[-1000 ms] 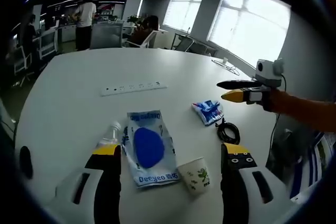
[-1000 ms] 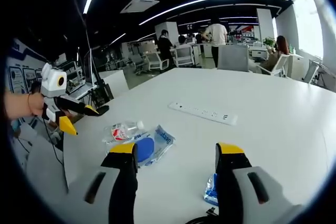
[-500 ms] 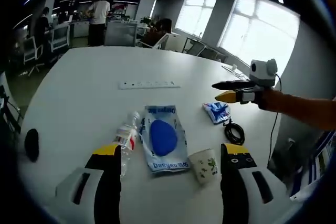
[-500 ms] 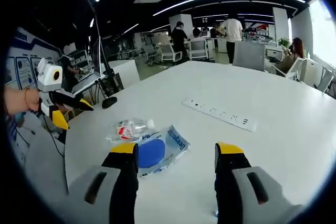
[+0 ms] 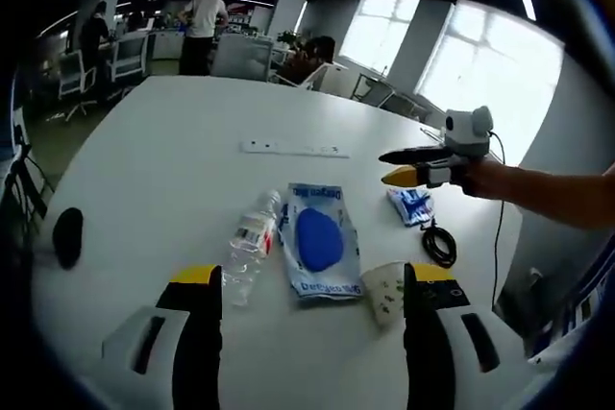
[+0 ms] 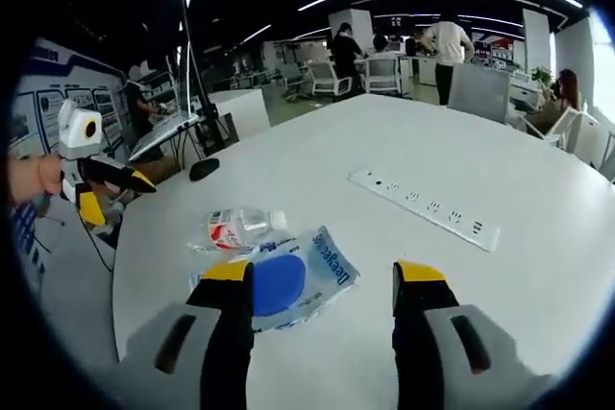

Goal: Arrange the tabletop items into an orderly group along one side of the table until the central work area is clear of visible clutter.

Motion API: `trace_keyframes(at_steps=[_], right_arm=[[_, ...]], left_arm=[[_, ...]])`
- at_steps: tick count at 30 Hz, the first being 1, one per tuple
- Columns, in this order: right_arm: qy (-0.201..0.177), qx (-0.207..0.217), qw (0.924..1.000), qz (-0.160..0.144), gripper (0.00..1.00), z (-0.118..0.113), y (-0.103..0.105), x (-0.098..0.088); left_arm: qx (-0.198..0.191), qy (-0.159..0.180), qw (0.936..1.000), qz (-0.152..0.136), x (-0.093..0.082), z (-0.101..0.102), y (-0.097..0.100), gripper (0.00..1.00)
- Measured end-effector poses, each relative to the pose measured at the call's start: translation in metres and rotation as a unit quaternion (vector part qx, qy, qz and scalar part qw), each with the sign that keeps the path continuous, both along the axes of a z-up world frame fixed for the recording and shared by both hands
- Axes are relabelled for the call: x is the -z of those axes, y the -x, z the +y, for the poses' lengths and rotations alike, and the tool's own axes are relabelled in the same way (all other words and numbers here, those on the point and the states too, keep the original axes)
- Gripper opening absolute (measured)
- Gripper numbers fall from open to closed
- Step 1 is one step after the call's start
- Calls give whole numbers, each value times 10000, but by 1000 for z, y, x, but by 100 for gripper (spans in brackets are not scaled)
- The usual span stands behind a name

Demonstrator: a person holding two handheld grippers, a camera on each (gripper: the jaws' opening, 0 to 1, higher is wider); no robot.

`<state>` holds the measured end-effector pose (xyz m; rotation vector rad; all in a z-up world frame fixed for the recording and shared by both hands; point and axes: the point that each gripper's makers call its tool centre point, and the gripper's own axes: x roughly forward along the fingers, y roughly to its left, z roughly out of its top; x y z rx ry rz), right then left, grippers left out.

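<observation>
Several items lie scattered at centre frame on the counter [image 5: 144, 160]: a bottle [image 5: 252, 243], a blue pouch [image 5: 317, 251], a paper cup [image 5: 386, 290]. One item should be approached squarely and gripped lightly. Both the left hand-held gripper [image 5: 306, 287] and the right hand-held gripper [image 6: 320, 281] are held wide open, empty, above the counter.

On the table [image 5: 144, 160]: one bottle [image 5: 252, 243], one blue-and-white pouch [image 5: 318, 241], one paper cup [image 5: 386, 289], one small packet [image 5: 413, 205], one coiled cable [image 5: 440, 244], one power strip [image 5: 294, 149], one mouse [image 5: 66, 235].
</observation>
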<state>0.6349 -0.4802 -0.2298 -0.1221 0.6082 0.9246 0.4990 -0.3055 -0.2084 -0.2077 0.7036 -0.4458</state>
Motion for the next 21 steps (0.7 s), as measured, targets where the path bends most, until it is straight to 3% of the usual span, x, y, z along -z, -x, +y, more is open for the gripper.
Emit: trace_keyframes(at_steps=[21], right_arm=[[411,-579,9965,431,52,34,-31,61]], left_arm=[[-270,136,9995,134,16,27,0,78]])
